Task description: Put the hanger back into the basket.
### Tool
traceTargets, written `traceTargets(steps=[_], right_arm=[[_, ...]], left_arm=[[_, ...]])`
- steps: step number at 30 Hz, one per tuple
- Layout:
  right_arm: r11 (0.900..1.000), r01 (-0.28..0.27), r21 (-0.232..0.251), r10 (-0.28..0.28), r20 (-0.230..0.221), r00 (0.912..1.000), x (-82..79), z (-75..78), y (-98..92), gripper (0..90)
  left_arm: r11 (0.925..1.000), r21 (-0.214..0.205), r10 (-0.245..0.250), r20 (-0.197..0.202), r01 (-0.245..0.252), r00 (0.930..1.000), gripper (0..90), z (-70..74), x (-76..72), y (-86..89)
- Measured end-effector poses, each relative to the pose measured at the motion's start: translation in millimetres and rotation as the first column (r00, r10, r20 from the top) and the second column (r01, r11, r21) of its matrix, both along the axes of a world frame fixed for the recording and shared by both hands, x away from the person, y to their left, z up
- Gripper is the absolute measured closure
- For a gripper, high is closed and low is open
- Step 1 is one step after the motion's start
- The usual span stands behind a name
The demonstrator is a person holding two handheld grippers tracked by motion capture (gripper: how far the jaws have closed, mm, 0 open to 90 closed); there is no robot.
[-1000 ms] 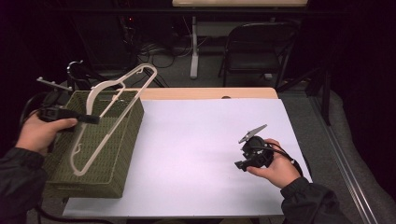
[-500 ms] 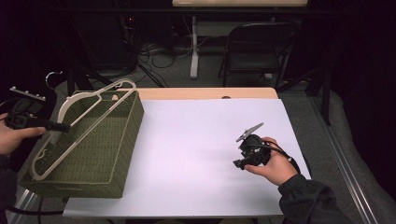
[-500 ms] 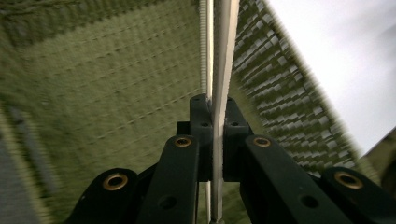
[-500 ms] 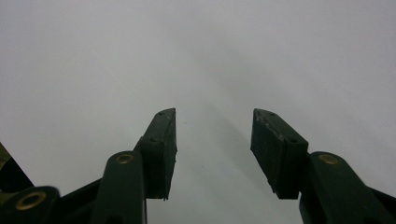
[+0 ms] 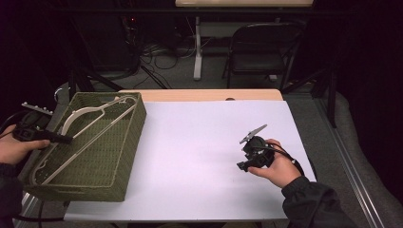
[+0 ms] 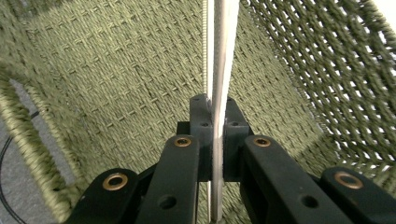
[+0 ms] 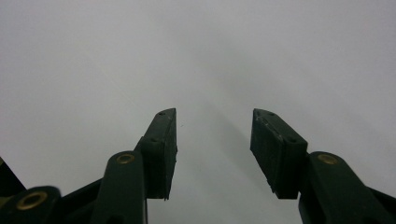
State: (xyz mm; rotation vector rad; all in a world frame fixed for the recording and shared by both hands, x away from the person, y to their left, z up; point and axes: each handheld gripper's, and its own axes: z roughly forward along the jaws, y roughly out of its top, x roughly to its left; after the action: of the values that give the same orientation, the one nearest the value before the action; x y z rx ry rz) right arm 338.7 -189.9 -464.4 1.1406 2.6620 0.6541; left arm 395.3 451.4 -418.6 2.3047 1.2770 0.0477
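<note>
A: Your left gripper (image 6: 212, 140), what does it hold?
B: Jaws clamped on the white hanger (image 5: 90, 135), which lies tilted inside the green woven basket (image 5: 121, 156) at the tabletop's (image 5: 199, 142) left edge.
A: And the right gripper (image 7: 212, 149)?
B: Jaws released, nothing btw them, just above the white tabletop, well apart from the basket.

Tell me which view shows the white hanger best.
High view: the whole hanger shows, lying slanted in the green basket, left tongs shut on its bar. The left gripper view shows a thin edge-on strip between the pads. The right gripper view looks at white table.
</note>
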Motion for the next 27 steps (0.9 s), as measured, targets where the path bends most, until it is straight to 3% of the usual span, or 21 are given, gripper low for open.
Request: traceTargets(steps=[7, 8, 9, 10, 11, 12, 13, 14, 16, 17, 18, 19, 22, 24, 25, 27], right_arm=[[0.9998, -0.005, -0.018, 0.005, -0.009, 0.9999, 0.3, 1.0, 2.9, 50.9], [1.0000, -0.005, 0.001, 0.005, 0.013, 0.9999, 0.1, -0.6, 2.6, 50.9], [0.9999, -0.009, 0.006, 0.009, 0.002, 1.0000, -0.1, 0.3, 1.7, 50.9], [0.9999, -0.008, -0.014, 0.008, -0.002, 1.0000, -0.5, 1.7, 0.9, 50.9], [1.0000, -0.005, -0.006, 0.005, 0.000, 1.0000, -0.7, 1.5, 0.2, 50.9], [1.0000, 0.000, 0.007, 0.000, 0.009, 1.0000, -1.0, 0.4, -0.6, 50.9], [1.0000, 0.000, -0.006, 0.000, -0.003, 1.0000, -1.3, 1.7, -2.3, 50.9], [0.9995, 0.009, 0.030, -0.010, 0.029, 0.9995, -1.8, -1.7, -2.4, 50.9], [0.9999, 0.010, 0.002, -0.010, -0.002, 0.9999, -3.0, 1.3, -4.3, 50.9], [0.9994, 0.008, 0.033, -0.009, 0.032, 0.9994, -3.2, -2.0, -4.7, 50.9], [0.9999, 0.012, 0.003, -0.012, -0.003, 0.9999, -4.5, 1.5, -5.3, 50.9], [0.9998, 0.006, 0.019, -0.006, 0.023, 0.9997, -4.9, -0.5, -6.1, 50.9], [0.9999, 0.008, 0.012, -0.008, 0.008, 0.9999, -7.9, 2.2, -7.1, 50.9], [0.9991, 0.007, 0.043, -0.009, 0.048, 0.9988, -9.7, 0.3, -7.2, 50.8], [0.9998, 0.004, 0.018, -0.005, 0.026, 0.9996, -11.4, 4.6, -8.1, 50.7], [0.9994, 0.014, 0.031, -0.015, 0.032, 0.9994, -14.3, 7.1, -9.0, 50.1]], left_arm=[[0.9958, 0.089, -0.019, -0.030, 0.022, 0.9994, 86.9, -28.8, 4.1, -17.5], [0.9921, 0.124, -0.020, -0.016, 0.022, 0.9997, 86.8, -31.8, 2.5, -22.2], [0.9804, 0.191, -0.052, 0.015, 0.048, 0.9985, 86.7, -32.5, 0.3, -27.7], [0.9640, 0.251, -0.103, 0.048, 0.088, 0.9935, 86.1, -32.7, -2.9, -33.5], [0.9625, 0.250, -0.126, 0.061, 0.107, 0.9902, 82.3, -32.0, -6.1, -38.1], [0.9680, 0.223, -0.135, 0.079, 0.115, 0.9877, 77.9, -29.6, -10.6, -42.9], [0.9684, 0.213, -0.153, 0.101, 0.129, 0.9829, 72.7, -26.6, -14.9, -46.8], [0.9691, 0.200, -0.171, 0.121, 0.145, 0.9777, 70.3, -23.0, -19.4, -50.4], [0.9685, 0.184, -0.196, 0.147, 0.167, 0.9696, 64.7, -16.9, -27.3, -55.9], [0.9672, 0.174, -0.214, 0.166, 0.185, 0.9625, 60.5, -13.0, -33.4, -59.5], [0.9679, 0.156, -0.224, 0.177, 0.197, 0.9583, 55.5, -10.5, -38.3, -61.6], [0.9670, 0.148, -0.233, 0.182, 0.207, 0.9555, 53.0, -7.3, -43.0, -63.4], [0.9690, 0.134, -0.231, 0.198, 0.207, 0.9525, 49.2, 1.7, -58.8, -70.5], [0.9662, 0.131, -0.246, 0.205, 0.222, 0.9476, 48.6, 9.1, -70.0, -75.3], [0.9663, 0.132, -0.245, 0.214, 0.221, 0.9454, 48.6, 13.0, -75.6, -77.4], [0.9712, 0.136, -0.224, 0.239, 0.196, 0.9449, 48.6, 19.2, -84.6, -80.8]])
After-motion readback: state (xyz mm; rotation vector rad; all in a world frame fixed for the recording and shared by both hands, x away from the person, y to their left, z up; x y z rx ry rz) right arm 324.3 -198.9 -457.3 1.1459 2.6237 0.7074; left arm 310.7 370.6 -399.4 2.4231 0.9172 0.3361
